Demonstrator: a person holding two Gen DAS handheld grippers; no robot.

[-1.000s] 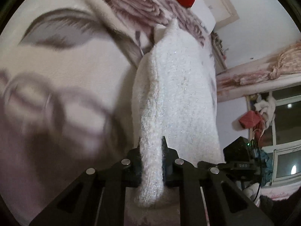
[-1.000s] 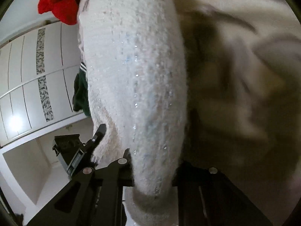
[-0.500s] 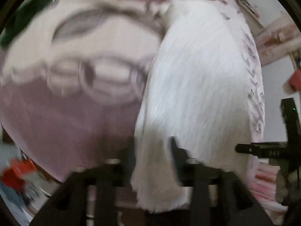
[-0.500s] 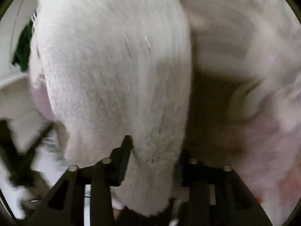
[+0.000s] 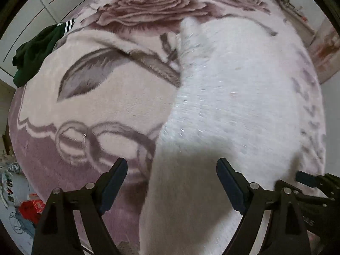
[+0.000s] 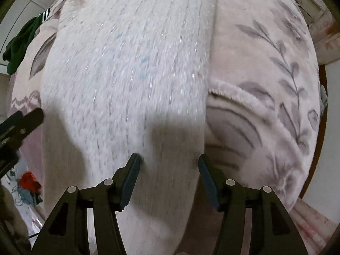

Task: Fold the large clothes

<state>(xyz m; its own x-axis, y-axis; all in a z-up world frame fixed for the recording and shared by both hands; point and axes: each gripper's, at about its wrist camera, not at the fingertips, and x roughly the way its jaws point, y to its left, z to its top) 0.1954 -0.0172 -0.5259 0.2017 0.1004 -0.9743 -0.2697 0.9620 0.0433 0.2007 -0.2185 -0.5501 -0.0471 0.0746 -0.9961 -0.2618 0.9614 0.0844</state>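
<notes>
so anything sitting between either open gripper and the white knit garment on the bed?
Nothing visible. The white fuzzy knit garment lies directly between the spread fingers of the left gripper and the right gripper. A dark green garment sits far off on the pink floral blanket.

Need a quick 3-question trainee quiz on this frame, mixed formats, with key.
1. True or false: the left gripper is clamped on the white knit garment.
2. Which item lies at the blanket's far left edge? A) red cushion B) dark green garment C) blue towel
3. Fill in: the right gripper has its jaws ____ over the garment's near end.

Key: 1 false, its jaws stand apart. 2 B, it rests on the rose-patterned blanket. 3 open.
</notes>
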